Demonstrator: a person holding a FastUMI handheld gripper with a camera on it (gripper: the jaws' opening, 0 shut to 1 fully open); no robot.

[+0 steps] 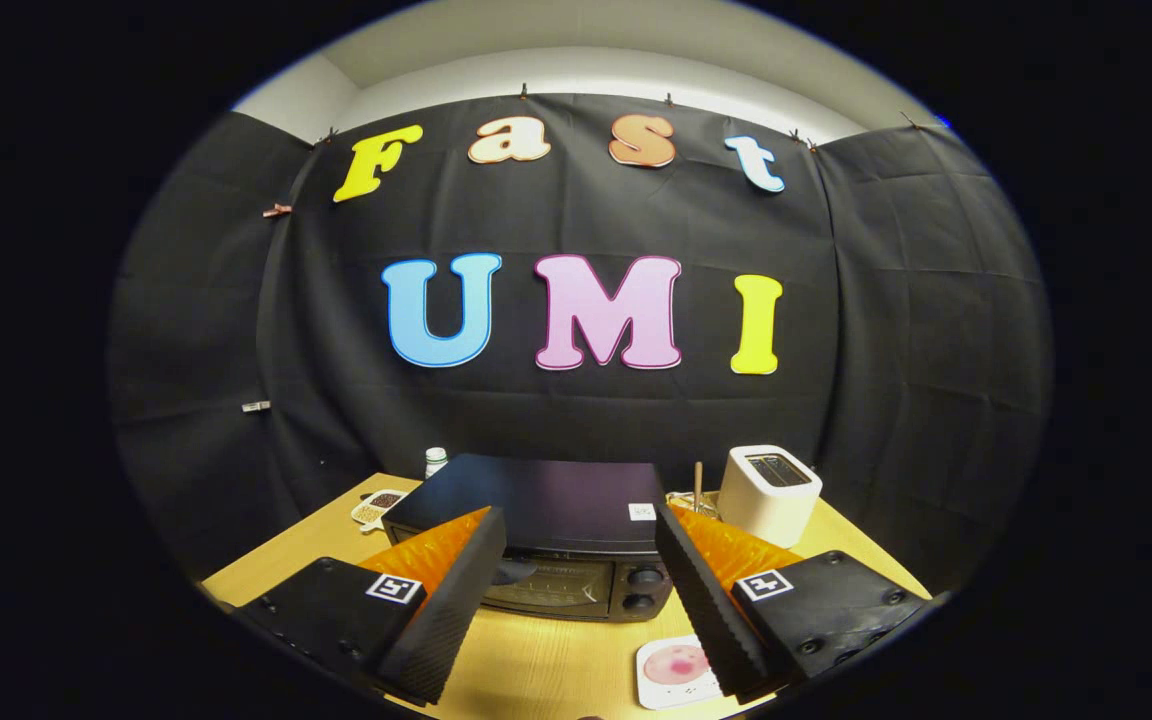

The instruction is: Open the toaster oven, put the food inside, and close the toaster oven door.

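Note:
A black toaster oven stands on the wooden table, its glass door closed and two knobs on its right front. My gripper hovers above and in front of it, open wide, with nothing between the fingers. The left finger and right finger frame the oven's front. A white square plate with pink food lies on the table just inside the right finger, in front of the oven.
A white slot toaster stands to the right of the oven, with a thin wooden stick beside it. Behind the oven's left corner are a small white bottle and a small tray of beans.

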